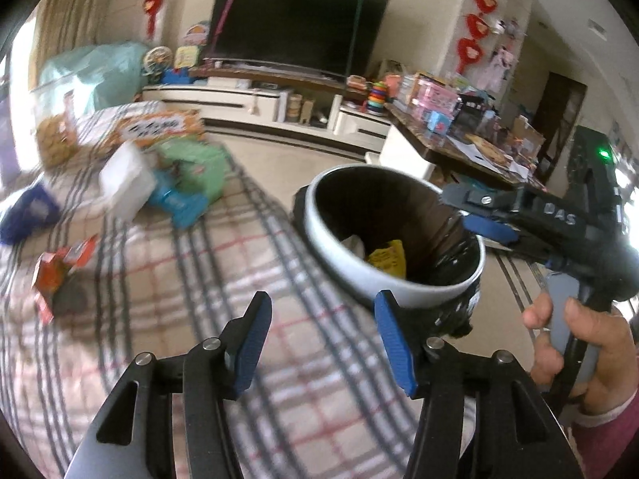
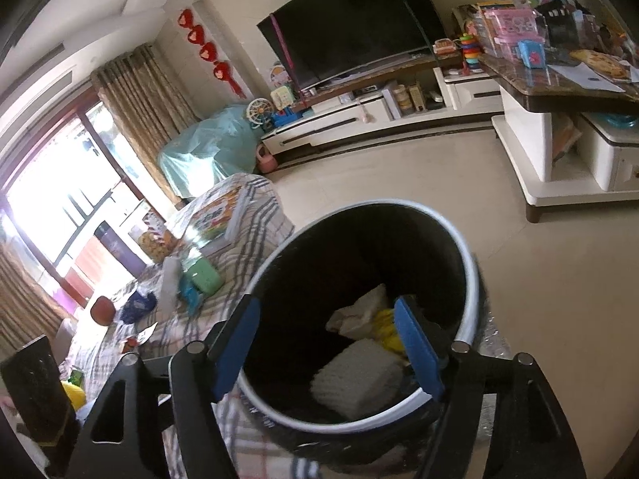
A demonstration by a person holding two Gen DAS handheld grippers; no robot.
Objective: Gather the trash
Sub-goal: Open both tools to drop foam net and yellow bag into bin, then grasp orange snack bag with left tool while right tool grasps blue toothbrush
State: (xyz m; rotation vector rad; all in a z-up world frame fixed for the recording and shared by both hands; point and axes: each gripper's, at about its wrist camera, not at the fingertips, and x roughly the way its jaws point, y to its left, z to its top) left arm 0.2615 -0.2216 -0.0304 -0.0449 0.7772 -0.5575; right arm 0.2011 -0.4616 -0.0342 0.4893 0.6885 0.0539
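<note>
My left gripper [image 1: 321, 345], jaws apart and empty, has the orange wrapper [image 1: 60, 275] far left of its fingertips; my right gripper [image 2: 327, 349], released, hangs over the bin [image 2: 469, 275].

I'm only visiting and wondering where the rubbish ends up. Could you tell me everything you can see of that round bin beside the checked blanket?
The round bin with a pale grey rim stands upright and open, with no lid in view, lined with a black plastic bag that spills over its outside. It sits on the beige tiled floor against the checked blanket's edge. Inside lie a white textured pad, crumpled white paper and a yellow wrapper. The right hand-held gripper hangs open over its mouth, holding nothing.
</note>
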